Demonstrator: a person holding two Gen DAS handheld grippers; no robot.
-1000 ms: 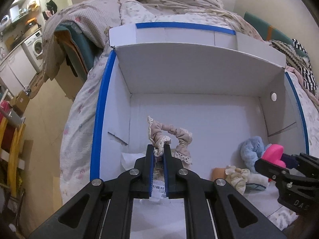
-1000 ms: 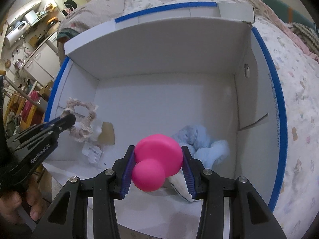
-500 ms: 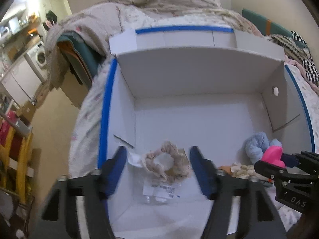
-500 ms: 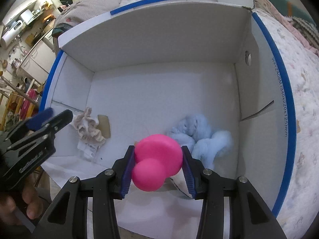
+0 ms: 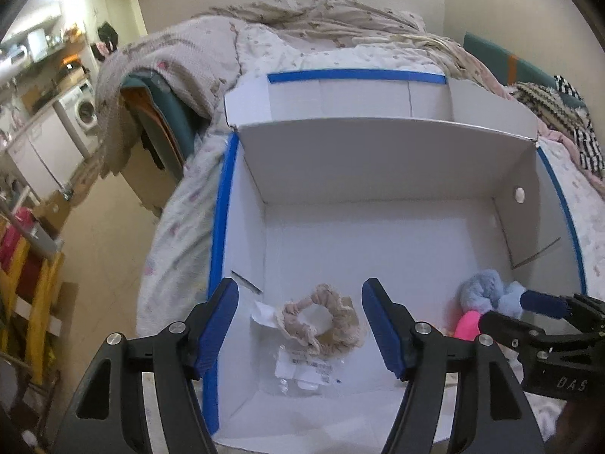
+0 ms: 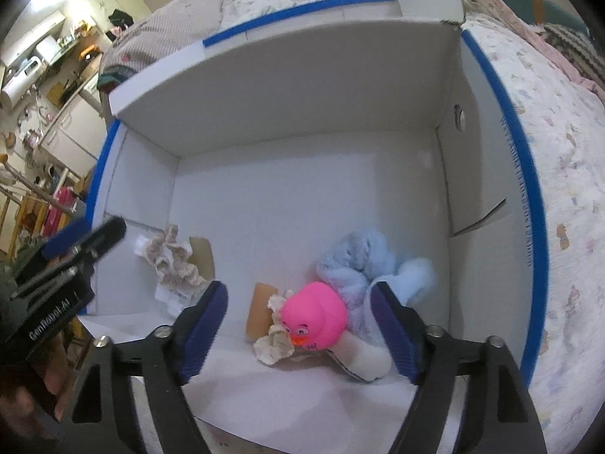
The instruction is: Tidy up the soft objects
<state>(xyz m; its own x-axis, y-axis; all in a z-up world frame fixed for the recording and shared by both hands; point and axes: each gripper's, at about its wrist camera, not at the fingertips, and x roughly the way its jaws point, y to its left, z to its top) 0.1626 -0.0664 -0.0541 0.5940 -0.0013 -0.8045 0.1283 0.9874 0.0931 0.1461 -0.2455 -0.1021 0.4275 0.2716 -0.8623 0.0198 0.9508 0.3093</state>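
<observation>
A white box with blue-taped rims (image 5: 223, 204) (image 6: 529, 174) lies open on a bed. A beige lace scrunchie (image 5: 321, 319) (image 6: 172, 261) rests on the box floor on its paper tag. My left gripper (image 5: 300, 325) is open and empty just above it. A pink rubber duck (image 6: 315, 316) (image 5: 467, 323) lies on the box floor against a light blue plush toy (image 6: 363, 261) (image 5: 484, 291) and a cream scrunchie (image 6: 274, 342). My right gripper (image 6: 300, 327) is open around the duck without touching it.
The bed with patterned sheets (image 6: 567, 151) surrounds the box. Rumpled blankets (image 5: 302, 26) lie behind it. A washing machine (image 5: 85, 109) and a yellow rack (image 5: 26, 302) stand at the left beside the floor.
My left gripper opened and dropped the beige scrunchie onto the box floor. My right gripper opened and released the pink duck, which now lies by the blue plush.
</observation>
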